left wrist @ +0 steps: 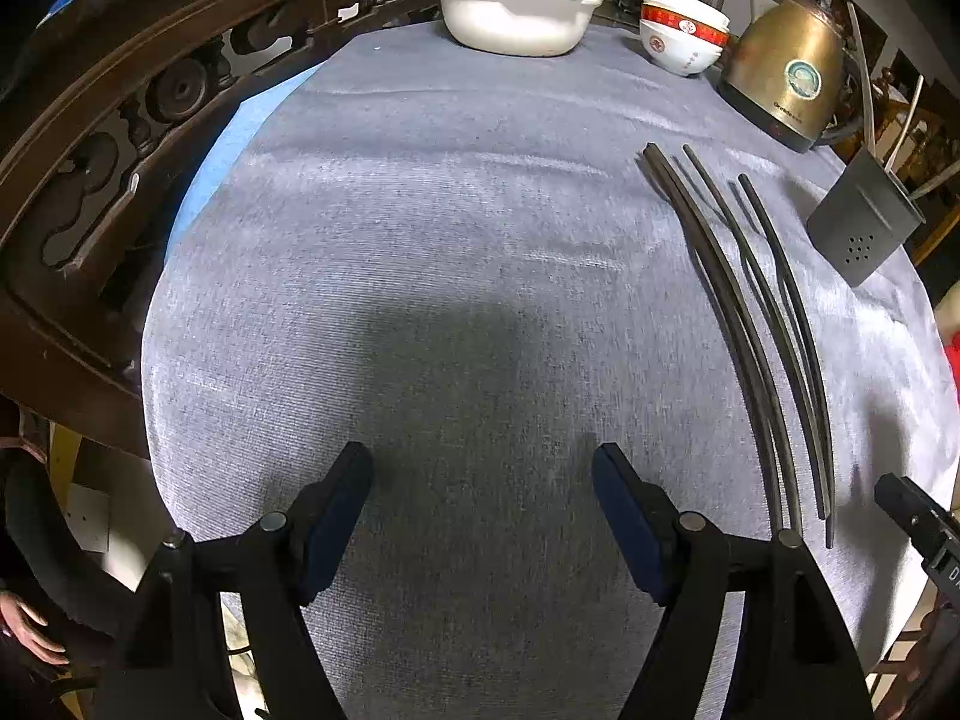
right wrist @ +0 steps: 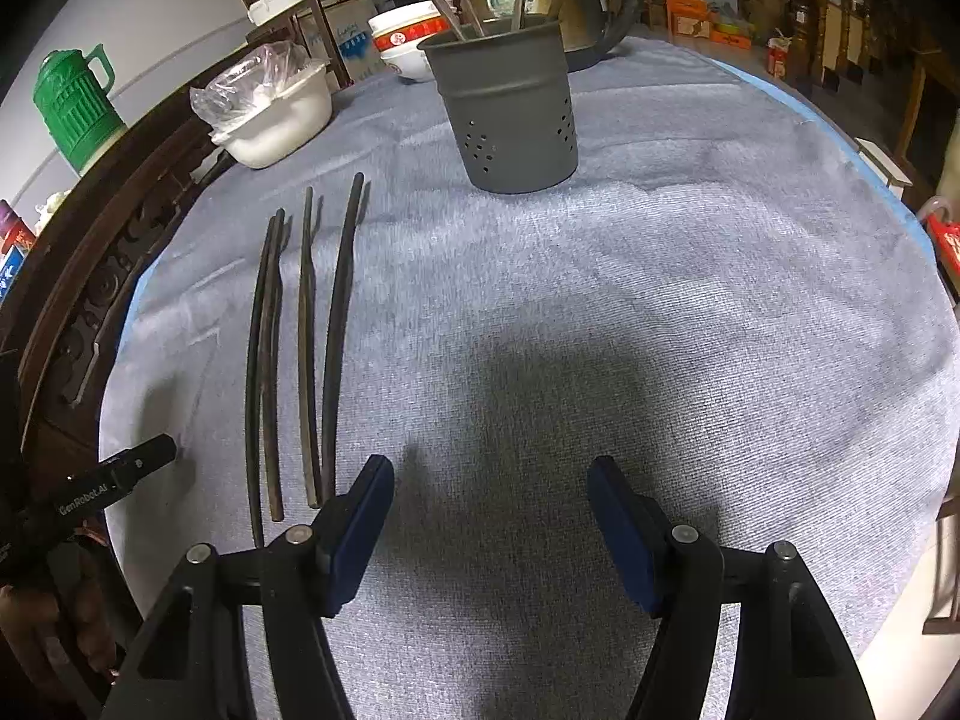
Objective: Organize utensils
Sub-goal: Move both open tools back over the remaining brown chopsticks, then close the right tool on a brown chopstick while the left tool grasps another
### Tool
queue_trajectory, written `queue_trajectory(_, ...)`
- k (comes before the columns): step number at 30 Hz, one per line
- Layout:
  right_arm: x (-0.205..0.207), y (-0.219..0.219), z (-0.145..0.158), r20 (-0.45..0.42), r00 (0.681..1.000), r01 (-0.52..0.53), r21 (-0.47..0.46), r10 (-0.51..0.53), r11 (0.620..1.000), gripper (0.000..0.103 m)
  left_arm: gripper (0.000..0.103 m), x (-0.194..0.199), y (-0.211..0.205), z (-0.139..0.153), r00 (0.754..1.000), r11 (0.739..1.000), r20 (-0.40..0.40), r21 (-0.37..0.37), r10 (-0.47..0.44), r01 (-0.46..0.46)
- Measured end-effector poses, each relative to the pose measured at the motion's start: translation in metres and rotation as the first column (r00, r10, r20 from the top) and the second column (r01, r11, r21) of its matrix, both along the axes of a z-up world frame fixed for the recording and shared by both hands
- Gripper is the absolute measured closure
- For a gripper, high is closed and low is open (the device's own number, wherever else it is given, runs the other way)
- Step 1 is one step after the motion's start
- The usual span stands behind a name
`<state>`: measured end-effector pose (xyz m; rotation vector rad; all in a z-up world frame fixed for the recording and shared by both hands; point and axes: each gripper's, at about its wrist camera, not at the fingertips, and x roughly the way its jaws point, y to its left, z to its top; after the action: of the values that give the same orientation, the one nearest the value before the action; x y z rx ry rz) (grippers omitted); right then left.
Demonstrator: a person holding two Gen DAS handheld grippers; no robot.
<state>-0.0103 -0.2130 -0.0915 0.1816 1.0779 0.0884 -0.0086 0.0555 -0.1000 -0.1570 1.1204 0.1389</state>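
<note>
Left gripper [left wrist: 483,471] hangs over bare grey cloth [left wrist: 420,240], jaws spread wide, nothing between them. Right gripper [right wrist: 489,483] same: jaws apart, empty, above the cloth. Neither touches anything.

Four dark chopsticks [right wrist: 300,348] lie flat on the cloth, roughly parallel, in two loose pairs. In the right wrist view they sit just left of the right gripper's left finger, near ends close to it. In the left wrist view the chopsticks [left wrist: 762,324] are off to the right, well apart from the left gripper. Tip of the right gripper shows at that view's right edge; tip of the left shows at the other view's left edge.

Grey holder [right wrist: 504,114] with small holes stands upright beyond the chopsticks, a few utensils already sticking out of it. Behind it: brass kettle [left wrist: 786,66], stacked red-and-white bowls [left wrist: 681,36], white tub [left wrist: 516,15] with a plastic bag in it. Carved dark wooden rail [left wrist: 120,108] curves along the table's left side. Green jug [right wrist: 72,102] beyond the rail.
</note>
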Motion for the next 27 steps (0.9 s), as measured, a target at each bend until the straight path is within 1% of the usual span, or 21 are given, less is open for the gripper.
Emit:
queue_trajectory(4,0.006,0.004,0.008,0.011,1.0,-0.018,-0.022,0.018,1.0,0.032,0.026,-0.002,-0.001,0.0,1.0,1.0,0.005,0.003,-0.009,0.009)
queue_trajectory(8,0.021,0.014,0.022,0.033,0.998,-0.05,-0.057,0.052,0.997,0.032,0.022,-0.003,-0.003,0.0,1.0,1.0,0.012,0.008,-0.022,0.022)
queue_trajectory(13,0.059,0.035,0.035,0.04,0.994,-0.094,-0.076,0.098,0.993,0.032,0.021,-0.003,-0.004,-0.001,0.999,0.999,0.016,0.013,-0.032,0.031)
queue_trajectory(18,0.098,0.057,0.03,-0.009,0.991,-0.133,-0.049,0.133,0.99,0.034,0.021,-0.004,-0.003,0.0,0.999,0.999,0.019,0.013,-0.036,0.036)
queue_trajectory(20,0.108,0.065,0.026,-0.024,0.99,-0.141,-0.057,0.14,0.988,0.034,0.021,-0.004,-0.003,0.0,0.999,0.999,0.019,0.013,-0.039,0.038)
queue_trajectory(21,0.112,0.07,0.022,-0.033,0.989,-0.147,-0.065,0.145,0.987,0.037,0.021,-0.003,-0.001,0.0,0.999,0.999,0.018,0.01,-0.037,0.037)
queue_trajectory(22,0.118,0.075,0.017,-0.051,0.987,-0.155,-0.07,0.152,0.985,0.046,0.021,-0.002,0.0,0.0,0.999,0.999,0.017,0.005,-0.034,0.034)
queue_trajectory(23,0.12,0.076,0.013,-0.065,0.986,-0.158,-0.071,0.154,0.985,0.053,0.021,-0.001,0.0,0.001,0.999,1.0,0.014,0.0,-0.03,0.03)
queue_trajectory(24,0.124,0.079,0.005,-0.092,0.984,-0.159,-0.077,0.151,0.984,0.067,0.021,0.0,0.002,0.001,1.0,1.0,0.01,-0.007,-0.022,0.022)
queue_trajectory(26,0.128,0.081,-0.004,-0.117,0.982,-0.161,-0.077,0.152,0.984,0.067,0.021,0.004,0.002,0.003,1.0,1.0,0.003,-0.025,-0.013,0.013)
queue_trajectory(27,0.127,0.082,-0.003,-0.104,0.982,-0.166,-0.094,0.156,0.982,0.07,0.021,0.007,0.002,0.004,1.0,0.999,0.002,-0.032,-0.011,0.011)
